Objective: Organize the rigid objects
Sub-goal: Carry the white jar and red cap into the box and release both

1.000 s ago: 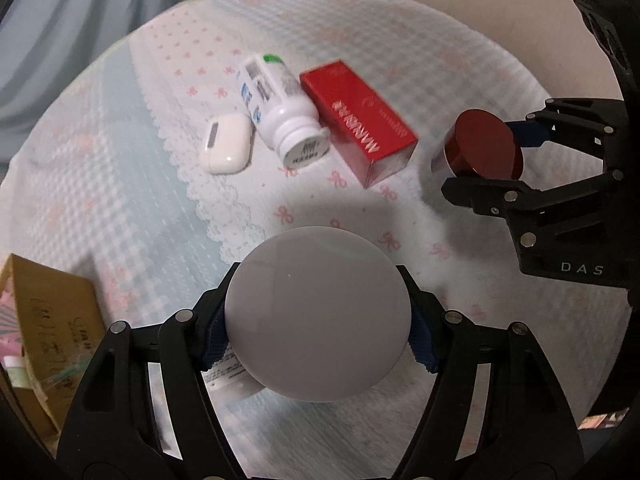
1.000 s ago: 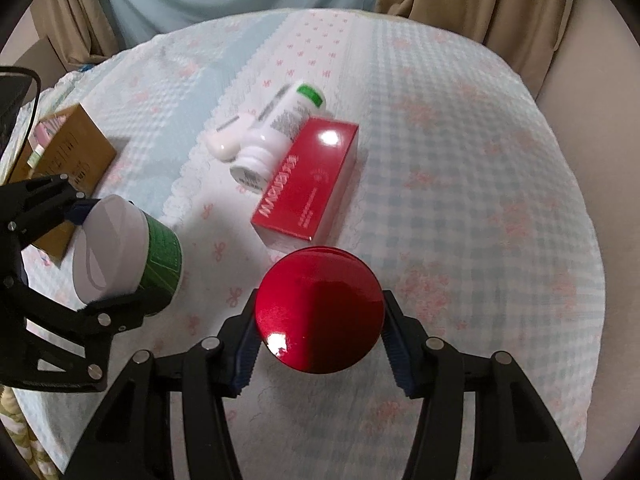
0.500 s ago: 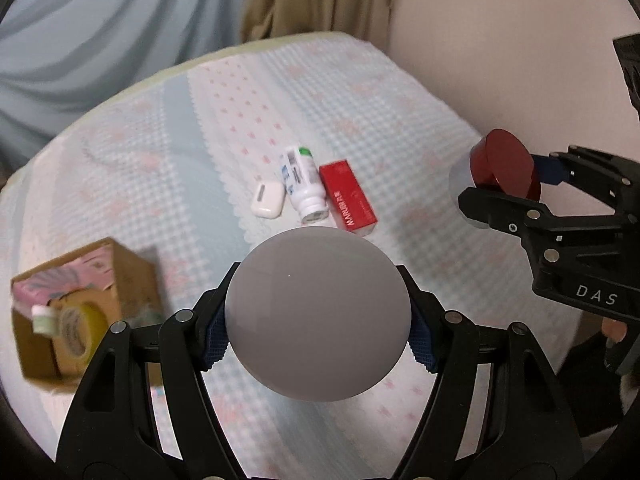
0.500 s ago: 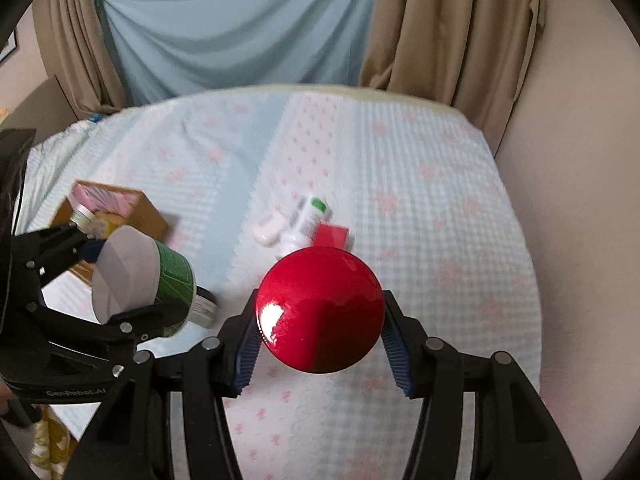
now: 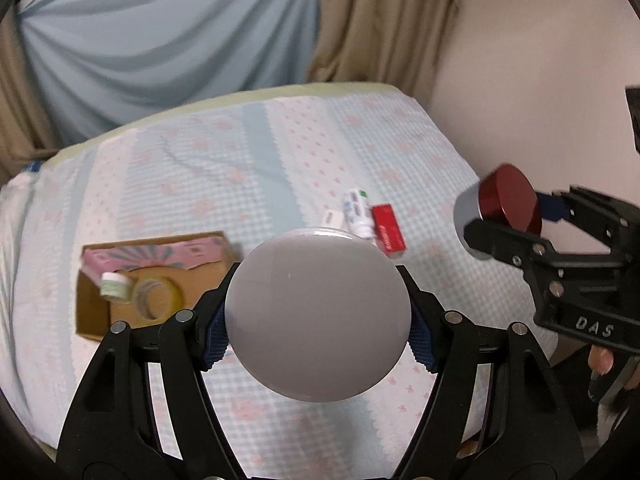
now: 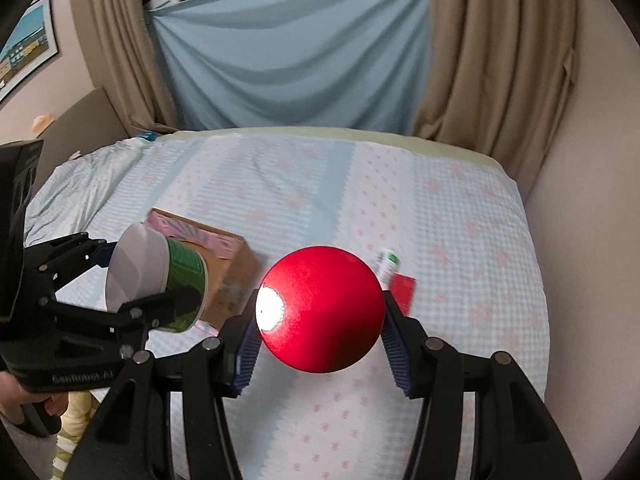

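Observation:
My left gripper (image 5: 318, 330) is shut on a green jar with a grey-white lid (image 5: 318, 314), held high above the bed; the jar also shows in the right wrist view (image 6: 160, 276). My right gripper (image 6: 322, 340) is shut on a red-lidded jar (image 6: 322, 314), seen in the left wrist view (image 5: 506, 202) at the right. On the bedspread lie a red box (image 5: 387, 230), a white pill bottle (image 5: 357, 210) and a small white case (image 5: 333, 218). An open cardboard box (image 5: 156, 280) stands at the left.
The cardboard box holds a tape roll (image 5: 158, 298), a small white-capped jar (image 5: 114, 285) and a pink package (image 5: 160, 250). The bed (image 5: 240, 152) ends at a wall on the right and curtains (image 5: 168, 40) behind.
Both grippers have risen and pulled back from the bed with their jars. The objects on the bedspread look smaller and the cardboard box has come fully into view.

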`<state>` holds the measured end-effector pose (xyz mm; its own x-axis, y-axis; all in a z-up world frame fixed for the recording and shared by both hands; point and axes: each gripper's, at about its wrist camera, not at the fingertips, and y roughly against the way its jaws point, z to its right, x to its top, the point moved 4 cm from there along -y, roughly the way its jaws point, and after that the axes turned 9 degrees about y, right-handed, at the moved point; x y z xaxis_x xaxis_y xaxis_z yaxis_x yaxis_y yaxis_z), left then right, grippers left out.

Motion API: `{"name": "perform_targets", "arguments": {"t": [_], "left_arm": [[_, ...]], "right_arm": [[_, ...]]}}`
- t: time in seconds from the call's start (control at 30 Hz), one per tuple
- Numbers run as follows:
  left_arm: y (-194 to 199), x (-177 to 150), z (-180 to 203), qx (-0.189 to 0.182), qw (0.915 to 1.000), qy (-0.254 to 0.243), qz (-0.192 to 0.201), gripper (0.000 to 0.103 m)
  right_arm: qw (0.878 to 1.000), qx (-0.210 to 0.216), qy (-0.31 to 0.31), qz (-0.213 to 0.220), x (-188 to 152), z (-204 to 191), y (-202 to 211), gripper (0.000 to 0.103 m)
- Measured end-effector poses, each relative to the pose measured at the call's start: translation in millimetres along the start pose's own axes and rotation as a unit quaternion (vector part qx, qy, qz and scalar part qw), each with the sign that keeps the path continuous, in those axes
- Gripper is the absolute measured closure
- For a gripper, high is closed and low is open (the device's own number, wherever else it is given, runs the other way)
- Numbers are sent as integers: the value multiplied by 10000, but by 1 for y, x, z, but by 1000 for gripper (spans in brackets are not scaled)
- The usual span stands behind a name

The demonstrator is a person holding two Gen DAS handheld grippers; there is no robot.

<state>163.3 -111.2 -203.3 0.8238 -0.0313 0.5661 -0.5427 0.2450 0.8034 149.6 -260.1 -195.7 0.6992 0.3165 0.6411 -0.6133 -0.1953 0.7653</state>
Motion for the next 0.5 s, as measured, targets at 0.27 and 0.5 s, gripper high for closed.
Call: {"name": "perform_targets", "arguments": {"t": [0.27, 0.5], "left_arm": [[28, 18, -97, 0, 9997, 222, 80, 34], [25, 31, -197, -37, 9999, 70, -135, 34]], "right_arm": [[9999, 61, -135, 35, 39, -67, -17, 52], [9987, 62, -492, -154, 72, -133, -59, 52]]}}
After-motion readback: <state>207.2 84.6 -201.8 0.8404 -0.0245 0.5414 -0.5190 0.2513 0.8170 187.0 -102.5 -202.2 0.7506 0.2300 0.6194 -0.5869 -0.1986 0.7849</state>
